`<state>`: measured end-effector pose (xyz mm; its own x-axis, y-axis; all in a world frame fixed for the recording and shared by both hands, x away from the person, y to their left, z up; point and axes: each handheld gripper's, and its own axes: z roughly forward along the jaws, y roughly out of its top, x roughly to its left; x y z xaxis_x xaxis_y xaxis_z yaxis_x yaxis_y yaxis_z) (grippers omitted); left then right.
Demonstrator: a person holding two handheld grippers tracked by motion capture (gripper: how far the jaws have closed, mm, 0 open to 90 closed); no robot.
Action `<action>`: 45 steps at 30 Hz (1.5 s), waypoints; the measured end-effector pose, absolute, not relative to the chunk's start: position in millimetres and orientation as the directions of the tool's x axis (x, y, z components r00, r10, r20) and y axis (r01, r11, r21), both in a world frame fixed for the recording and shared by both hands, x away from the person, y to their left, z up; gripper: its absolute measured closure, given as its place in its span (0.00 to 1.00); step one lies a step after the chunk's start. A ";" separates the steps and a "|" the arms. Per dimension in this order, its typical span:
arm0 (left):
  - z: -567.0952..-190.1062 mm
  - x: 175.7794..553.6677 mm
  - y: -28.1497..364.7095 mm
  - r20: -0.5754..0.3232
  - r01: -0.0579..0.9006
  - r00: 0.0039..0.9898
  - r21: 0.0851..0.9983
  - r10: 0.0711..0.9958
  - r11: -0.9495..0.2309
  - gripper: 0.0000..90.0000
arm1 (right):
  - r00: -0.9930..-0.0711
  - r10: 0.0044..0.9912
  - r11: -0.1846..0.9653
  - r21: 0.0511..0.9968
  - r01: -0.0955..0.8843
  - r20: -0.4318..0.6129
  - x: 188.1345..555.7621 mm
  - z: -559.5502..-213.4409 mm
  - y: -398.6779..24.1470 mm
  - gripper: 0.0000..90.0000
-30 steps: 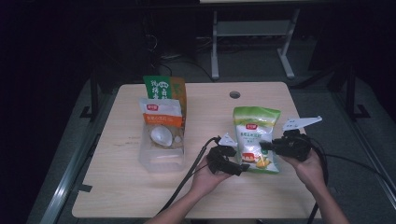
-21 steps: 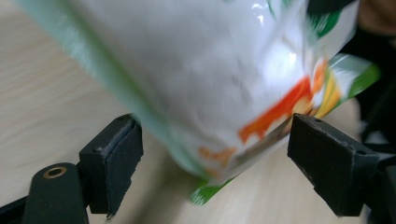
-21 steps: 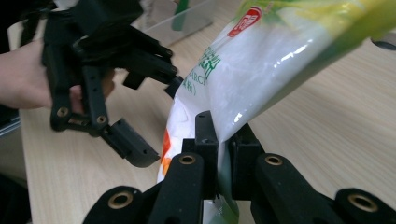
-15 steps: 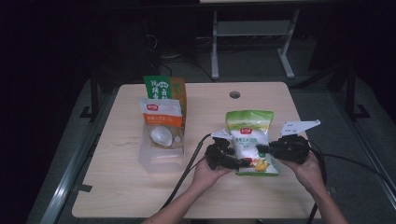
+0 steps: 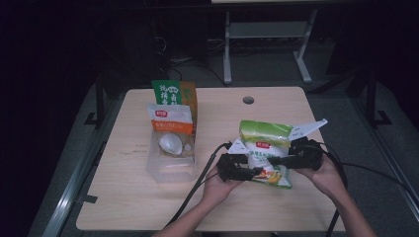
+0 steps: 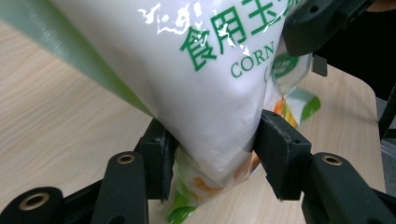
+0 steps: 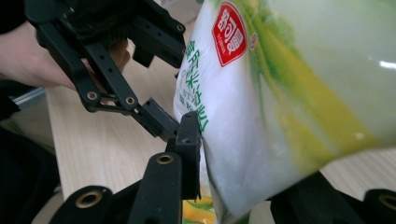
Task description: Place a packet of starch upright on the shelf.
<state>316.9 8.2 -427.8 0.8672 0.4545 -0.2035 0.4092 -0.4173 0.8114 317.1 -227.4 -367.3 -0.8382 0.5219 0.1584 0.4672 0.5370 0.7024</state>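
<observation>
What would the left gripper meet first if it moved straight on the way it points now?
Its jaws have just been closing; the corn starch bag already sits between them, so the left gripper meets it at once. Beyond, probably the right gripper.

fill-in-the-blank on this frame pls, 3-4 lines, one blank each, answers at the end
1. The bag between both tools carries the English word ____.
2. The left tool has its pads pressed on the bag's ____ end.
3. The clear bin sits on the ____ half of the table in the high view.
4. Behind the bin stands a green and ____ pack.

Missing words: corn; lower; left; orange
</observation>
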 end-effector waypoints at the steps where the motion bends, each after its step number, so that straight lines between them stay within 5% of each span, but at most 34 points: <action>1: -428.0 317.2 8.7 -0.195 0.403 0.870 0.811 0.453 -0.424 0.55 | -0.836 0.523 0.535 0.700 0.474 0.166 317.7 -368.4 -227.7 0.80; 8: -429.9 315.1 9.9 -0.204 0.408 0.871 0.808 0.448 -0.425 0.51 | -0.825 0.537 0.521 0.698 0.491 0.179 317.0 -378.6 -230.8 0.96; 21: -425.6 301.2 27.4 -0.154 0.386 0.867 0.809 0.473 -0.443 0.41 | -0.806 0.560 0.445 0.751 0.487 0.191 314.0 -376.9 -238.7 0.97; 45: -424.2 256.8 63.1 -0.103 0.311 0.905 0.820 0.412 -0.480 0.37 | -0.863 0.471 0.433 0.804 0.407 0.183 327.1 -352.5 -209.6 0.97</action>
